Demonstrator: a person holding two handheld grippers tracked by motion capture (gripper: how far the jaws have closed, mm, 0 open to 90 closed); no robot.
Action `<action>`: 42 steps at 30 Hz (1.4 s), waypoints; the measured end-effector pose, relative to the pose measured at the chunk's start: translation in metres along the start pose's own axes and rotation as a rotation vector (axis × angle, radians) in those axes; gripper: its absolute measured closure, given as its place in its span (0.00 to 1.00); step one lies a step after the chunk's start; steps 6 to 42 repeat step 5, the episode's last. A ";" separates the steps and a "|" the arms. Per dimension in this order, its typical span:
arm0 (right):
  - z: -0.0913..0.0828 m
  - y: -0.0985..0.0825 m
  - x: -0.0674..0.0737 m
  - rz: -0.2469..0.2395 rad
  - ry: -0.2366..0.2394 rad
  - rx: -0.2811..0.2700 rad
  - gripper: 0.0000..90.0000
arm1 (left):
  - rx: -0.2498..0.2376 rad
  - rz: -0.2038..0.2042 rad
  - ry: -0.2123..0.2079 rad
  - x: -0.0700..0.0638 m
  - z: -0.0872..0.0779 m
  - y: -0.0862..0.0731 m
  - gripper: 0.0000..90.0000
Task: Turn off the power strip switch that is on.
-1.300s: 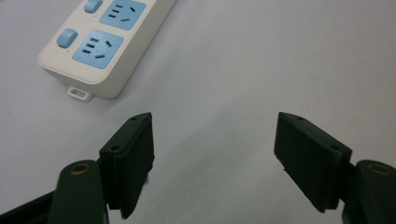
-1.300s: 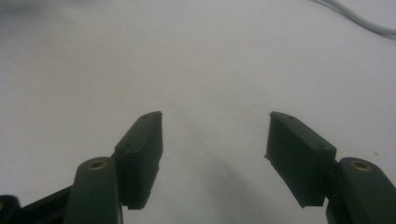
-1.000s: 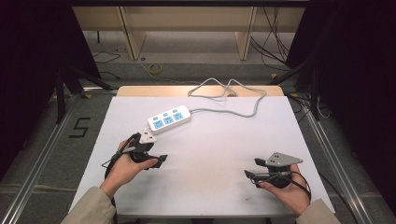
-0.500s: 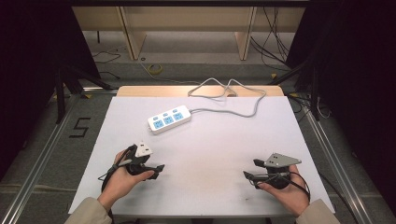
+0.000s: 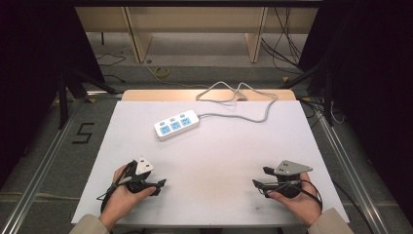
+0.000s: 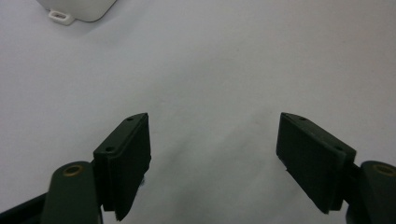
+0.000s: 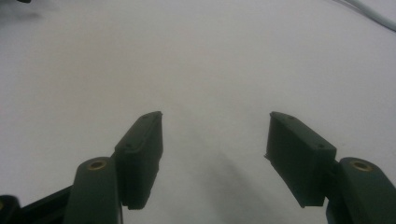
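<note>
Two pairs of tongs, left tongs point(image 5: 158, 184) and right tongs point(image 5: 256, 184), rest spread wide and empty at the white surface's point(image 5: 219, 146) near edge, well apart from the white plastic power strip with blue sockets point(image 5: 176, 125) lying mid-surface, which is probably light, rigid and smooth, best gripped across its narrow body.

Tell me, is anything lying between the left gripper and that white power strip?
Nothing visible. Bare white table lies between the left gripper and the power strip. In the left gripper view its jaws stand open over bare tabletop, with a corner of the strip at the top edge. The strip's grey cable trails off the far side.
</note>
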State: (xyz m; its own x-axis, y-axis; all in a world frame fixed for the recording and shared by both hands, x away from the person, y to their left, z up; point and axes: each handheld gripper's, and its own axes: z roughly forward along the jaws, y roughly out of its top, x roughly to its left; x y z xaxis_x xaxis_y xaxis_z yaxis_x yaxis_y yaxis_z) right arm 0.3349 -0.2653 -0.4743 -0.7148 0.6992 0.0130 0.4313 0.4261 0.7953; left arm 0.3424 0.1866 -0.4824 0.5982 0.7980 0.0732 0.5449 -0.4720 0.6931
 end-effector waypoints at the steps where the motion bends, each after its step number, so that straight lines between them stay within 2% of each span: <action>1: 0.000 0.000 0.000 0.000 0.000 0.000 0.41 | -0.001 0.001 0.003 0.000 0.000 0.000 0.28; 42: 0.000 0.000 0.000 0.001 -0.001 -0.002 0.41 | -0.006 -0.004 0.012 0.002 0.002 -0.001 0.27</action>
